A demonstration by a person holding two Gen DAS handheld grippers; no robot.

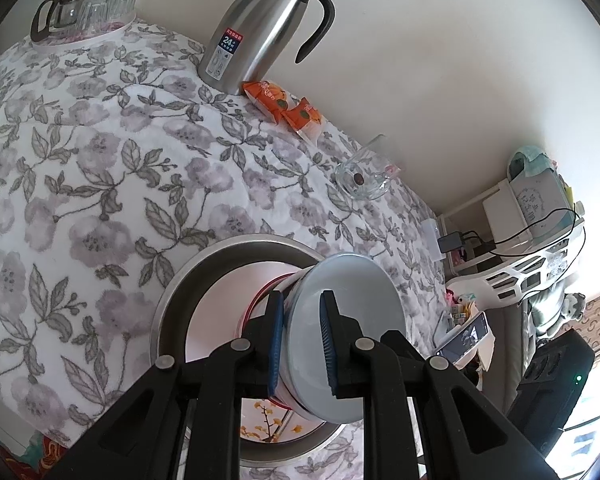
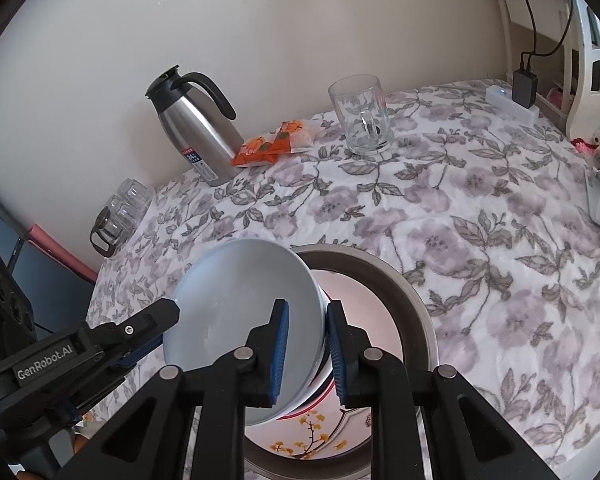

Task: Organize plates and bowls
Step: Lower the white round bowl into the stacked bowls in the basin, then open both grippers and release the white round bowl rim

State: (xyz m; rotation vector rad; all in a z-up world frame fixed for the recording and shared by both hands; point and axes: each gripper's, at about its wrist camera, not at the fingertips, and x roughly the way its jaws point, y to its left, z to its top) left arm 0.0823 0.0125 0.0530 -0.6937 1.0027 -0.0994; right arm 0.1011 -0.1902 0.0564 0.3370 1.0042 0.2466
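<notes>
A pale blue bowl (image 1: pixel 352 312) is held tilted above a steel basin (image 1: pixel 168 304) by both grippers at once. In the left wrist view the left gripper (image 1: pixel 302 344) is seen clamped on the bowl's wall, one blue pad inside the rim and the other on the outside. In the right wrist view the right gripper (image 2: pixel 308 354) is seen astride the opposite side of the rim in the same manner, its pads closed on the wall, while the left tool comes in from the lower left. Under the bowl, inside the basin, a plate with a yellow blossom pattern (image 2: pixel 312 428) is visible, and a red-edged rim lies just behind the bowl; what that rim belongs to cannot be told. The step in hand is judged to be the placing of the bowl into the basin with the other dishes. The next move is judged to call for the bowl to be levelled, lowered evenly by both hands and released only once it is seated. Farther off on the flowered cloth (image 2: pixel 480 240) a glass mug (image 2: pixel 360 116), orange snack packets (image 2: pixel 276 144) and a steel thermos jug (image 2: pixel 196 124) stand near the wall.
</notes>
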